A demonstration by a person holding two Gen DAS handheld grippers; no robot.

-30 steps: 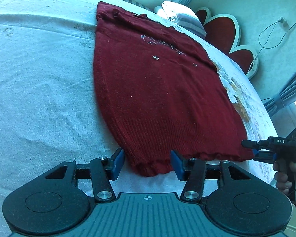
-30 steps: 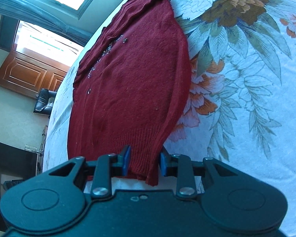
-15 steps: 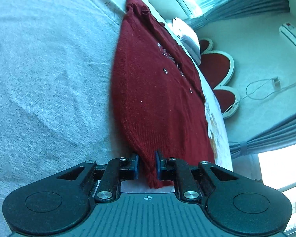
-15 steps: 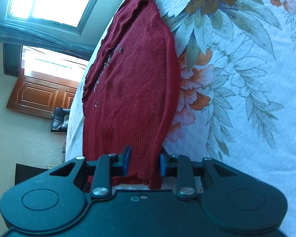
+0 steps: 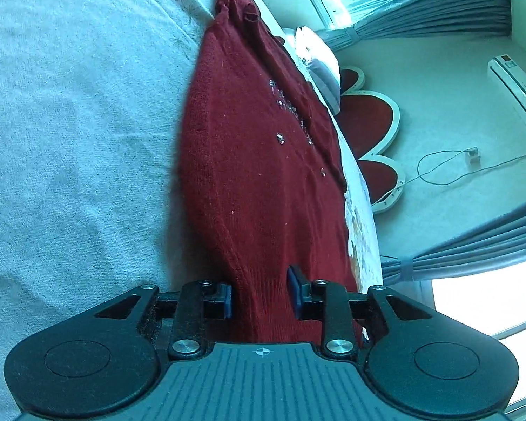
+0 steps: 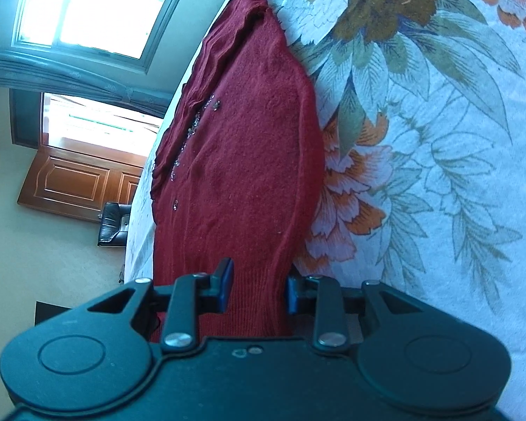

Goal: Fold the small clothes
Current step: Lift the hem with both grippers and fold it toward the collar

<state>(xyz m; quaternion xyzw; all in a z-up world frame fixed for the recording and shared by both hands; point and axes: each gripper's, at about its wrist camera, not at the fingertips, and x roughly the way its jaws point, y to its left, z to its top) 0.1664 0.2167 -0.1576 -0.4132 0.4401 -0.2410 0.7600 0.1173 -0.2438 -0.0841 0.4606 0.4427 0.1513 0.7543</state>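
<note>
A dark red knit sweater (image 5: 259, 175) with small sparkly beads on its front lies on the bed, its ribbed hem lifted toward me. My left gripper (image 5: 259, 294) is shut on one hem corner, with cloth bunched between the blue pads (image 5: 227, 300). In the right wrist view the same sweater (image 6: 242, 161) stretches away from my right gripper (image 6: 256, 289), which is shut on the other hem corner. The far collar end rests on the bed.
The bed has a plain white cover (image 5: 70, 140) on the left and a floral sheet (image 6: 420, 140) on the right. A red petal-shaped headboard (image 5: 368, 129) and a pillow (image 5: 315, 59) lie beyond. Curtains, windows, a wooden door (image 6: 77, 182) and a black chair (image 6: 114, 222) surround it.
My left gripper closed on the hem corner, then both grippers lifted the hem off the bed. The sweater now hangs stretched and narrowed between hem and collar.
</note>
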